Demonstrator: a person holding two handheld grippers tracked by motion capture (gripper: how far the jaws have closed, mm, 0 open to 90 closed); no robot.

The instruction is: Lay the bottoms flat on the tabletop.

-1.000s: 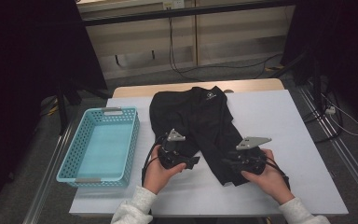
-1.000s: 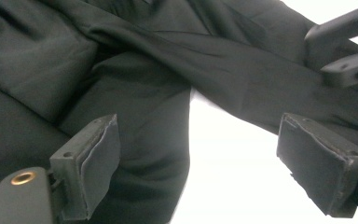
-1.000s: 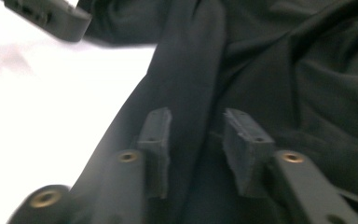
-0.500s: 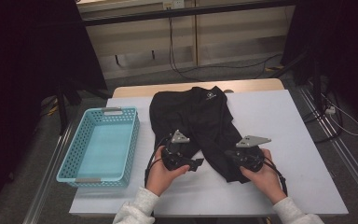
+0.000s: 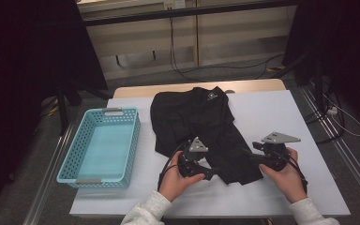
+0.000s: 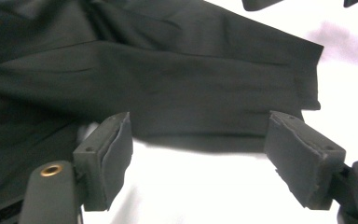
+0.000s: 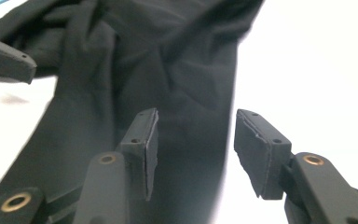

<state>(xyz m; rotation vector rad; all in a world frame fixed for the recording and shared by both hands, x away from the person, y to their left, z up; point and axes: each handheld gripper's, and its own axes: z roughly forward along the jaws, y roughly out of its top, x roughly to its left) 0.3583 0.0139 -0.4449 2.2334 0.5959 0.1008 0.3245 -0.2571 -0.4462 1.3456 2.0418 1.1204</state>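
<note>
A black garment (image 5: pixel 192 117) lies spread on the white table (image 5: pixel 272 108), its collar toward the far side. My left gripper (image 5: pixel 210 172) sits at the garment's near left edge, pointing right. In the left gripper view it (image 6: pixel 203 158) is open wide, its pads (image 6: pixel 107 156) low over bare table just short of a folded cloth edge (image 6: pixel 214 93). My right gripper (image 5: pixel 254 157) is at the garment's near right edge, pointing left. In the right gripper view it (image 7: pixel 198 149) is open, straddling the edge of the cloth (image 7: pixel 168 60), with nothing clamped.
A light blue plastic basket (image 5: pixel 82 180) stands on the table's left part with nothing in it. Bare white table lies right of the garment and along the near edge. The left gripper's jaw tip (image 7: pixel 4 58) shows far off in the right gripper view.
Both hands have shifted rightward along the garment's near end. The left gripper also came slightly nearer the table's front edge. Both stay open.
</note>
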